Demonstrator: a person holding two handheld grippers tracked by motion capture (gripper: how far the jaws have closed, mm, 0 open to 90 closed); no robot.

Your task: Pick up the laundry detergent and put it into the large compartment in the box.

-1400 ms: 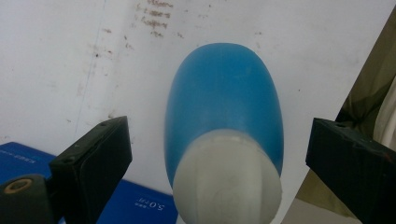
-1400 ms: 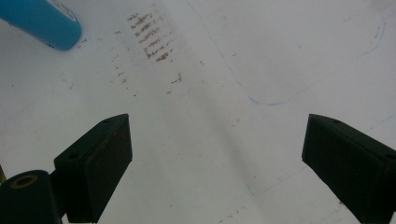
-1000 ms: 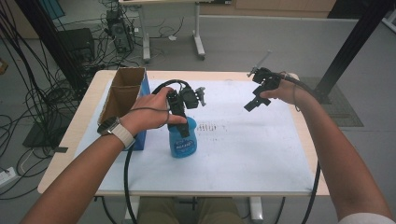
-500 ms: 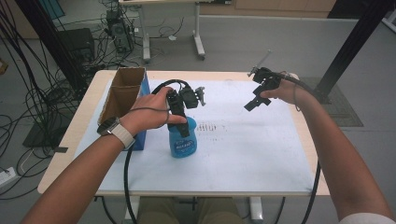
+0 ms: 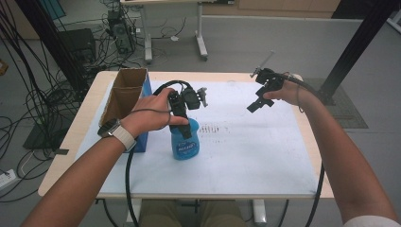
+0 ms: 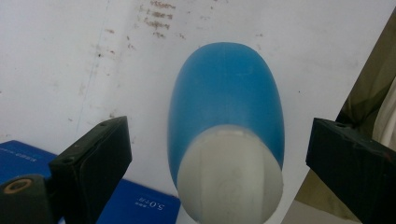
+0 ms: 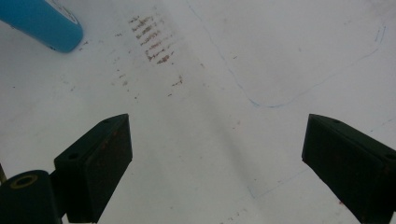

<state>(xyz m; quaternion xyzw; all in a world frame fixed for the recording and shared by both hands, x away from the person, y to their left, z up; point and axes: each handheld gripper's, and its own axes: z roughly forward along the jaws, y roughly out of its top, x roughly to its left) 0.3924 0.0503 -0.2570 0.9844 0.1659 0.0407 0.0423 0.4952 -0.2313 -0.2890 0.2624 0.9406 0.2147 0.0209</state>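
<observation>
A blue bottle [image 5: 185,144] with a white cap [image 6: 231,179] is seen standing upright on the white sheet [image 5: 246,156] that covers the table, just to the right of an open cardboard box [image 5: 124,101] whose lower side is blue. The left gripper [image 5: 184,126] is held directly above the bottle, and in the left gripper view its two black jaws are spread wide on either side of the cap – neither one is touching it, and bare sheet can be seen between each jaw and the bottle's body. The right gripper [image 5: 257,105] is held in the air well to the right of the bottle and farther back; in the right gripper view its jaws are likewise spread apart with nothing between them but the stained sheet, and the bottle's rounded base [image 7: 44,23] is caught at the top left corner. The step in hand is judged to be the approach to a grasp of the bottle by the left gripper, with the grasp itself not yet made. What the next move calls for is that the jaws be lowered until they bracket the cap or the neck just beneath it, kept centred, and then closed evenly – an off-centre squeeze could well tip the bottle on the smooth sheet.
</observation>
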